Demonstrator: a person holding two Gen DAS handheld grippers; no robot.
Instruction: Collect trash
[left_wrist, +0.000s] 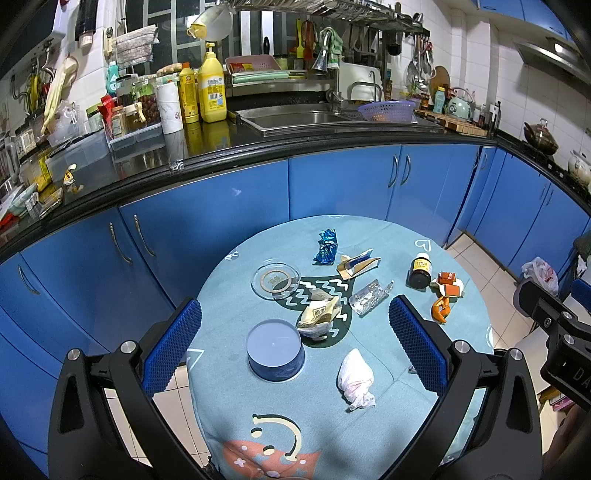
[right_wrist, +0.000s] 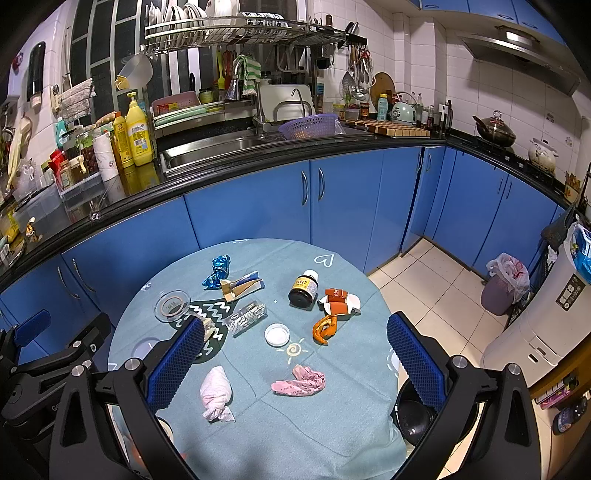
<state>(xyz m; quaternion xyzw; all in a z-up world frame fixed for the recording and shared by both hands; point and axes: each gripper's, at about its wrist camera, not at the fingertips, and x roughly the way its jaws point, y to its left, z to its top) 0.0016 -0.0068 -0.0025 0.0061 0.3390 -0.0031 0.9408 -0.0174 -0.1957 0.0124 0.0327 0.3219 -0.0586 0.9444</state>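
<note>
Trash lies on a round table with a teal cloth (left_wrist: 369, 424): a blue foil wrapper (left_wrist: 325, 246), a torn carton piece (left_wrist: 356, 265), a clear crinkled wrapper (left_wrist: 369, 297), a tan crumpled wrapper (left_wrist: 319, 314), a white tied wad (left_wrist: 354, 378), orange peel (left_wrist: 440, 309). A blue upturned bowl (left_wrist: 275, 349) sits near my left gripper (left_wrist: 295, 341), which is open and empty above the table. My right gripper (right_wrist: 295, 360) is open and empty above a pink crumpled wrapper (right_wrist: 300, 382); the white wad (right_wrist: 216, 393) lies to its left.
A dark medicine bottle (right_wrist: 303, 288), a glass ashtray (right_wrist: 172, 304), a small white lid (right_wrist: 277, 334) and a dish with red boxes (right_wrist: 338, 300) also stand on the table. Blue cabinets (right_wrist: 258, 218) lie behind. A lined bin (right_wrist: 504, 288) stands on the tiled floor at right.
</note>
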